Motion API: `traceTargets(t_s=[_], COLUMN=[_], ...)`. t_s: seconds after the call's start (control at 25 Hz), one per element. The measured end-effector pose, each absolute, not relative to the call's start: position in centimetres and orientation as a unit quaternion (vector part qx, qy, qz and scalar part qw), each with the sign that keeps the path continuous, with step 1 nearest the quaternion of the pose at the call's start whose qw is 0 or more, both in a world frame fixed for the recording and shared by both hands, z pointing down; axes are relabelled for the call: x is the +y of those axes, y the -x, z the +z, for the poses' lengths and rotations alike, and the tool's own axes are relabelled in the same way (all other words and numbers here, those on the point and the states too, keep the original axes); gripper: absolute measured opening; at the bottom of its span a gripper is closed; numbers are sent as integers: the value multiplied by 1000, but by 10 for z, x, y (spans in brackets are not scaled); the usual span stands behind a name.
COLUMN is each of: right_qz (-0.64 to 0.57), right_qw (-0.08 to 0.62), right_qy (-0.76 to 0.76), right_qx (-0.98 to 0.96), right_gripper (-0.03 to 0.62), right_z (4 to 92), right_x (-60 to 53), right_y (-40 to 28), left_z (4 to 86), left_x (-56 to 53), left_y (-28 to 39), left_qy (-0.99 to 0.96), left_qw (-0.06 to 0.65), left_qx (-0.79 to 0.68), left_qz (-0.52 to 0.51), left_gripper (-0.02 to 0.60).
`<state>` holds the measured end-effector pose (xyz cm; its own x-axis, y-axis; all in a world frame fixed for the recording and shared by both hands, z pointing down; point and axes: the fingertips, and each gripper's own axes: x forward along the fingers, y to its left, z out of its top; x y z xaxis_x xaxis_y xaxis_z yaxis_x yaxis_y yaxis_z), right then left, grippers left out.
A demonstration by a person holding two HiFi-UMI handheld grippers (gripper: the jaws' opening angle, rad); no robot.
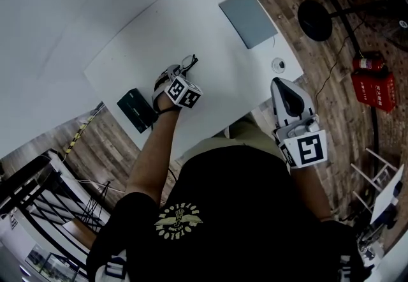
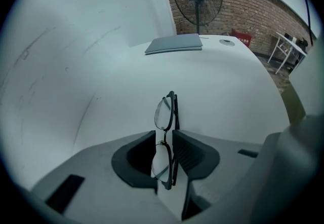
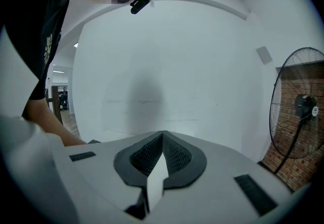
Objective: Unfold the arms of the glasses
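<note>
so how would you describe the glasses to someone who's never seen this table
Start from the white table; near its middle, at the tips of the left gripper, sit the glasses. They are a thin dark frame with clear lenses and folded arms, unlike the solid grey slab at the far end and the dark rectangular box at the near-left edge.
</note>
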<state>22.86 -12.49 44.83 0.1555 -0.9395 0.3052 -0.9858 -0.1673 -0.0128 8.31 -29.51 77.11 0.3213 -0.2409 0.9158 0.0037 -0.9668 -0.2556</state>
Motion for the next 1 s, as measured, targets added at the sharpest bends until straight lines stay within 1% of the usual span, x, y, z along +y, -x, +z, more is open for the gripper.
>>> traceTargets(t_s=[0.2,0.32,0.44,0.6,0.84,0.92,1.0], right_qz=[107,106,105,100,90,86,83], right_qw=[95,93,92,87,77,72,67], right_qy=[-750,-751,-749,-741,-722,-715,-707], right_qx=[-646,-645,-648,-658,-682,-691,-699], right_gripper=[2,0,1,0,1,2,0], right_z=[444,442,440,435,425,421,418], right_x=[-126,-125,-126,-130,-143,-149,-155], right_y=[-236,-242,-247,-251,-252,-250,-247], left_z=[773,776,772,764,749,739,729], left_x=[-298,-298,-303,-309,-318,-318,-318], left_y=[-85,-84,-82,-81,-68,-63,-59], left_qy=[794,785,779,781,795,809,827], left_qw=[119,126,138,139,103,74,26], left_qx=[78,83,97,119,154,169,188], left_qz=[-591,-601,-604,-597,-577,-558,-529], left_gripper=[97,74,63,26,23,23,23])
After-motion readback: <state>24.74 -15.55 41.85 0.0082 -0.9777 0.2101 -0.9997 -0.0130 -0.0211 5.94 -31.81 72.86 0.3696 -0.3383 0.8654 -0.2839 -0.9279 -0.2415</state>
